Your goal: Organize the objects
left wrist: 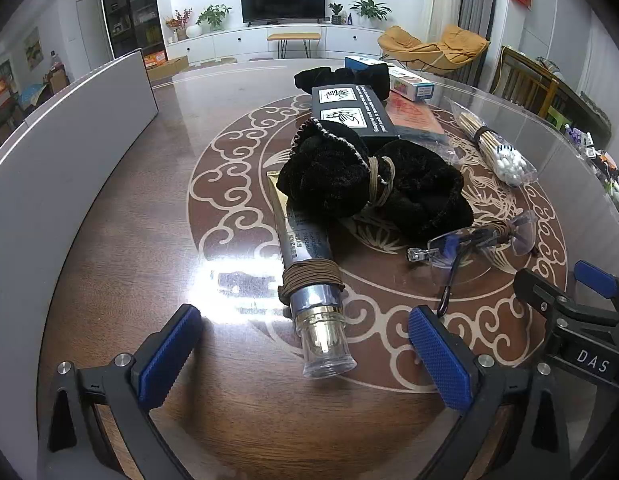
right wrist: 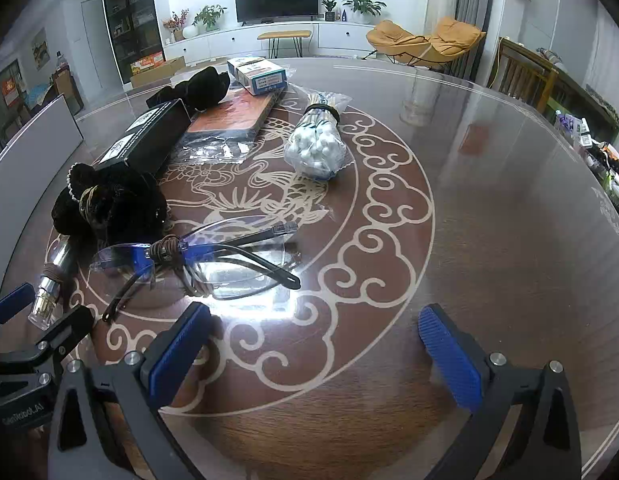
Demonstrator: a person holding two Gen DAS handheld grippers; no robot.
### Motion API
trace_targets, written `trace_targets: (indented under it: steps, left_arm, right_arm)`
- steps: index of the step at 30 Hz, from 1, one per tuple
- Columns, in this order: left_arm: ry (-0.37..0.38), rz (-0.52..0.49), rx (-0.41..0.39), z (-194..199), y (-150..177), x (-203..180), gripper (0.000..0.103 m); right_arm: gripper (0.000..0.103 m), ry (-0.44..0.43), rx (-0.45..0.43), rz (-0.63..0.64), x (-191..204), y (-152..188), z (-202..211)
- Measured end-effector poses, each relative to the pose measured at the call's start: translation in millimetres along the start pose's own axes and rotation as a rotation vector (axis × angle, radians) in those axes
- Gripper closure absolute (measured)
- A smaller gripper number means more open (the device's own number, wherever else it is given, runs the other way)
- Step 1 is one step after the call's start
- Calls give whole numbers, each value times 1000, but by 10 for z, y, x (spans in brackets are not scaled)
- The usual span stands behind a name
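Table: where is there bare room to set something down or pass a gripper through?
Free: the right half of the table, past the cotton swabs and glasses; also the strip between the tube and the white box. Crowded: the middle and far left, where pouch, black box and red packet cluster.

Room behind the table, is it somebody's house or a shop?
Most likely a home's living room. A television stands on a long white cabinet, potted plants sit beside it, and an orange lounge chair waits by the curtain.
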State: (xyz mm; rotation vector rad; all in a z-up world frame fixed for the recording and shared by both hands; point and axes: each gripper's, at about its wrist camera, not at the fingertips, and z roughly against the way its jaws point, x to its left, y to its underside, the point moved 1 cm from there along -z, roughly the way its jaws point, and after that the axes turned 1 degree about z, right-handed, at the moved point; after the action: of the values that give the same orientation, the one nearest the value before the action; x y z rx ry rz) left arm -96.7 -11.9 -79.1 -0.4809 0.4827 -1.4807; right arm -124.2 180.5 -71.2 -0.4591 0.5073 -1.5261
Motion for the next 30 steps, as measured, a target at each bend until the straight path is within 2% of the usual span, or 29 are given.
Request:
trace_targets:
  steps: [30]
  left_arm:
    - [2, -2, 0, -45, -26, -1, 0]
  right_arm:
    - [0, 0, -1, 0, 1, 0, -3]
